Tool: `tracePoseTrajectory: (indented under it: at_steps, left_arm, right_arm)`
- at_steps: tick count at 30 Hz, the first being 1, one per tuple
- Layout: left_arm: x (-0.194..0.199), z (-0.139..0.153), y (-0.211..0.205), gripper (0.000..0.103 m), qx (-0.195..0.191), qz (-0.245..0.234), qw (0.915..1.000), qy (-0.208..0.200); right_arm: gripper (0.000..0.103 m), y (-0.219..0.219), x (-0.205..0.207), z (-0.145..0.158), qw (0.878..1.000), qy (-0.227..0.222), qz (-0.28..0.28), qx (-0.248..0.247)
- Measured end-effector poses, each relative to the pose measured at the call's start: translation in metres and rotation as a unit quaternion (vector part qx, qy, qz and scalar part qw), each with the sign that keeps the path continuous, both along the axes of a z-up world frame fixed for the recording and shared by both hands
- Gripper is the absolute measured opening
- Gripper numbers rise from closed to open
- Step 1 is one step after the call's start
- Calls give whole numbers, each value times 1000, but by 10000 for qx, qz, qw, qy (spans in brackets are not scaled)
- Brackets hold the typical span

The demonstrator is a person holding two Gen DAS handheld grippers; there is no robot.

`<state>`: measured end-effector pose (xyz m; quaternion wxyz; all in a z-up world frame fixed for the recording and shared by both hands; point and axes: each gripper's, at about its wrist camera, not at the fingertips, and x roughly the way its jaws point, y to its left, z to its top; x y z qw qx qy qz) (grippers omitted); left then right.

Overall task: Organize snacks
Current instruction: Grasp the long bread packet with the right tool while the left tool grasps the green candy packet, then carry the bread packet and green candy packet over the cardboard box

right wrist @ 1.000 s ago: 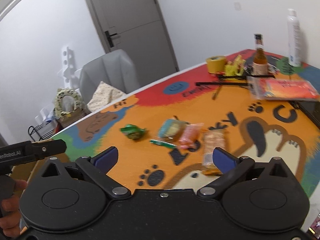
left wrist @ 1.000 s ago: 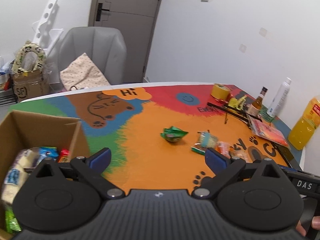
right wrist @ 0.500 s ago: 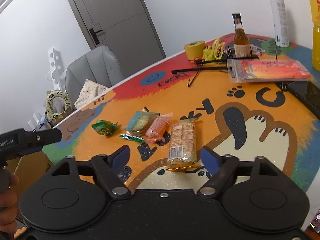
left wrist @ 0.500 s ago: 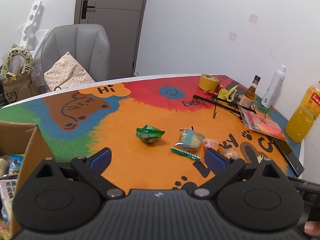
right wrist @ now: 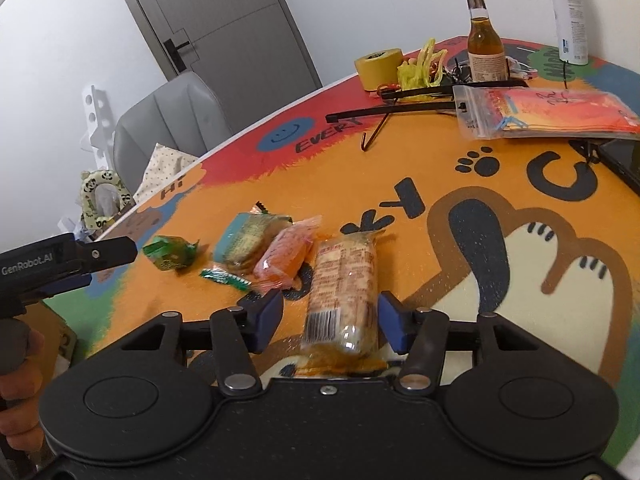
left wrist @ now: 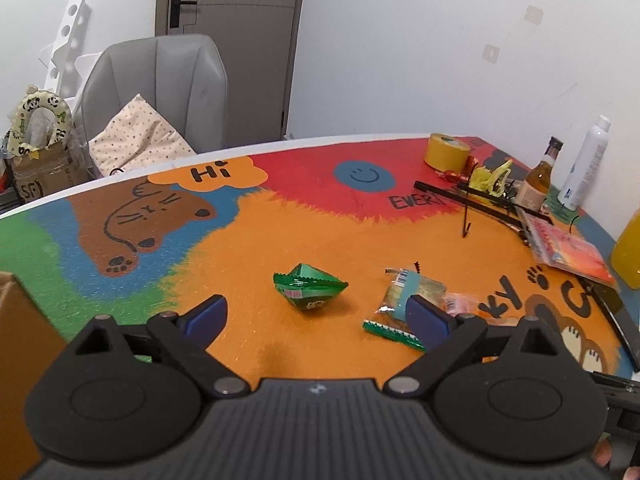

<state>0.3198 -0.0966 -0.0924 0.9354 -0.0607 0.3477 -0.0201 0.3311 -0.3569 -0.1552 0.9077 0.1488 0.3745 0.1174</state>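
Several snacks lie on the colourful table mat (left wrist: 248,236). A green snack packet (left wrist: 308,286) sits just ahead of my open, empty left gripper (left wrist: 316,316). A blue-ended cracker pack (left wrist: 412,286) and a thin green stick packet (left wrist: 394,334) lie by its right finger. In the right wrist view, a long clear rice-cracker pack (right wrist: 344,290) lies between the fingers of my right gripper (right wrist: 330,316), whose jaws stand open around it with small gaps. An orange packet (right wrist: 284,254), the cracker pack (right wrist: 248,236) and the green packet (right wrist: 170,254) lie to its left.
A cardboard box corner (left wrist: 20,356) is at the left. At the far right stand a yellow tape roll (left wrist: 446,152), a small brown bottle (left wrist: 540,178), a white spray bottle (left wrist: 584,164), a zip bag (right wrist: 540,112) and an orange juice bottle (left wrist: 630,252). A grey chair (left wrist: 160,88) stands behind the table.
My left gripper swung right, away from the box toward the green packet. My right gripper moved forward and down over the long cracker pack and narrowed its jaws around it.
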Motion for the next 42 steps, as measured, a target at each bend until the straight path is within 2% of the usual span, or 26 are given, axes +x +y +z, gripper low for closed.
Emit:
tracePoseTrajectory:
  at_steps: [4, 11, 18, 21, 23, 24, 25, 26, 32, 42]
  left_arm:
    - [14, -10, 0, 95, -14, 30, 10000, 66]
    - [37, -27, -2, 92, -37, 112, 9997, 192]
    - [50, -38, -7, 89, -91, 176, 9997, 136]
    - [54, -42, -7, 80, -146, 256, 9995, 139]
    - [56, -45, -7, 64, -185, 297, 9992, 185]
    - [57, -45, -6, 60, -214, 306, 9991, 200]
    - [57, -46, -5, 51, -246, 325, 9990, 197]
    - [56, -45, -4, 46, -274, 344, 9989, 184]
    - [48, -41, -2, 41, -255, 272, 9992, 114]
    - [11, -16, 9, 40, -283, 224, 9993, -24]
  right_arm:
    - [35, 6, 9, -6, 9997, -23, -70, -244]
    - [32, -9, 19, -6, 9991, -31, -388, -175]
    - [32, -11, 22, -7, 9989, -78, -408, -230]
    - [32, -10, 22, -6, 9989, -79, -382, -263]
    - [32, -9, 22, -6, 9989, -76, -361, -288]
    - [32, -9, 22, -6, 9989, -74, -358, -290]
    - [32, -9, 22, -5, 9989, -71, -355, -293]
    - [32, -8, 21, -5, 9989, -66, -351, -294]
    - [32, -7, 16, -3, 9990, -67, -352, -264]
    - [31, 4, -7, 20, 9987, -321, -303, -258]
